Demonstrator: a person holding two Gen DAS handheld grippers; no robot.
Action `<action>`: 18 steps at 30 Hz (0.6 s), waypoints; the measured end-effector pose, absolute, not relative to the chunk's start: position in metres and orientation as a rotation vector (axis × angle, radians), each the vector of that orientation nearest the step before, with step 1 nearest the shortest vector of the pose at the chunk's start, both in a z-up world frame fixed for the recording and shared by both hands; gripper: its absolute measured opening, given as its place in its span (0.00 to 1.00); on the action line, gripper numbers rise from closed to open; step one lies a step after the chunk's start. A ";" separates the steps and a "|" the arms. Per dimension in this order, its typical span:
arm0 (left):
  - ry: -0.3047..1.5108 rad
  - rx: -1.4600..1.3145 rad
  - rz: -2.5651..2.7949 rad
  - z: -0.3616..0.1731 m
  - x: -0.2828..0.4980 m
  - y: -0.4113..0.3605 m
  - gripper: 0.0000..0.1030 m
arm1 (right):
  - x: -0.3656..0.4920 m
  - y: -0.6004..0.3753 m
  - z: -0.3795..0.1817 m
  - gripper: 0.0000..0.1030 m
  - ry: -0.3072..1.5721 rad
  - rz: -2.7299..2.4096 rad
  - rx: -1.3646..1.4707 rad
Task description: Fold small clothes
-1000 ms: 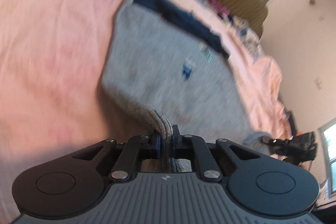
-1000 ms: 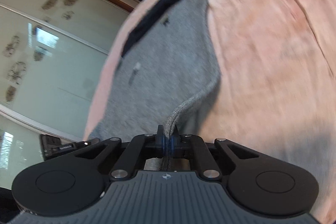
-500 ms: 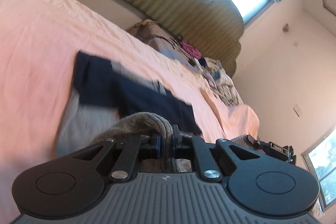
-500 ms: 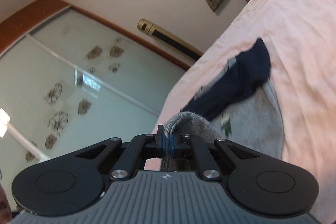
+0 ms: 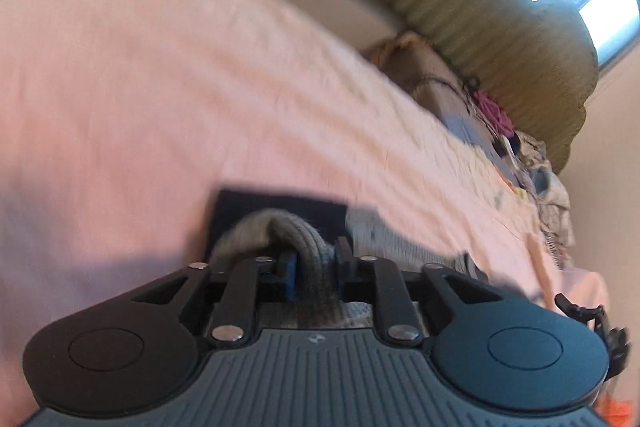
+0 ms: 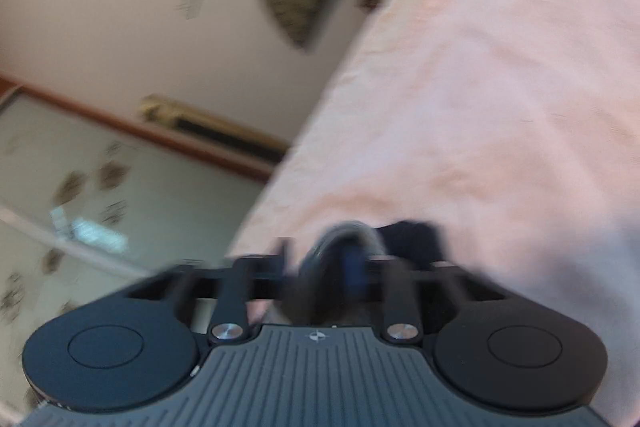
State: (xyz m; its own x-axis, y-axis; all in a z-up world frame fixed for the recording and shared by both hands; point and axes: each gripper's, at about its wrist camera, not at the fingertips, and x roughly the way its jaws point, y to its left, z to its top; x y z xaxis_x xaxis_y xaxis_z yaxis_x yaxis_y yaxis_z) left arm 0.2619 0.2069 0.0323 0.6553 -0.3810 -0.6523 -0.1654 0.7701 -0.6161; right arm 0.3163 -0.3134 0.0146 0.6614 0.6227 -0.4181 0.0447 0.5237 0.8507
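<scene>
The left tongs have just been opening, with the grey sweater between them on the pink bed. The right tongs have just been opening wide; sweater edge at 12 o'clock.

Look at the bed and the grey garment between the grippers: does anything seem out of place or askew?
Nothing looks damaged or spilled. The grey garment is bunched over its navy band, mid-fold rather than flat, on the pink sheet. A heap of loose clothes lies by the headboard. Both views are blurred, so finer detail cannot be judged.
</scene>
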 end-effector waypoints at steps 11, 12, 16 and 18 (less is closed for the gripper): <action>0.514 0.053 0.023 0.080 0.201 0.150 0.76 | 0.288 -0.306 0.068 0.87 0.673 0.475 0.654; 0.507 0.153 -0.002 0.077 0.205 0.136 0.76 | 0.299 -0.300 0.071 0.87 0.689 0.470 0.606; 0.503 0.434 -0.138 0.055 0.213 0.098 0.76 | 0.335 -0.272 0.064 0.87 0.782 0.455 0.438; 0.531 0.508 -0.158 0.041 0.218 0.091 0.76 | 0.349 -0.259 0.053 0.87 0.831 0.456 0.383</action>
State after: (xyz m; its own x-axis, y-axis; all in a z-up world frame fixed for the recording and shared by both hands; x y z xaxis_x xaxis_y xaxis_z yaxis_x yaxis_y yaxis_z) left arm 0.2175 0.0906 0.0414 0.8535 -0.0148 -0.5209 0.2724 0.8648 0.4218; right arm 0.3492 -0.2588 0.0534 0.5887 0.5261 -0.6137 -0.2344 0.8377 0.4933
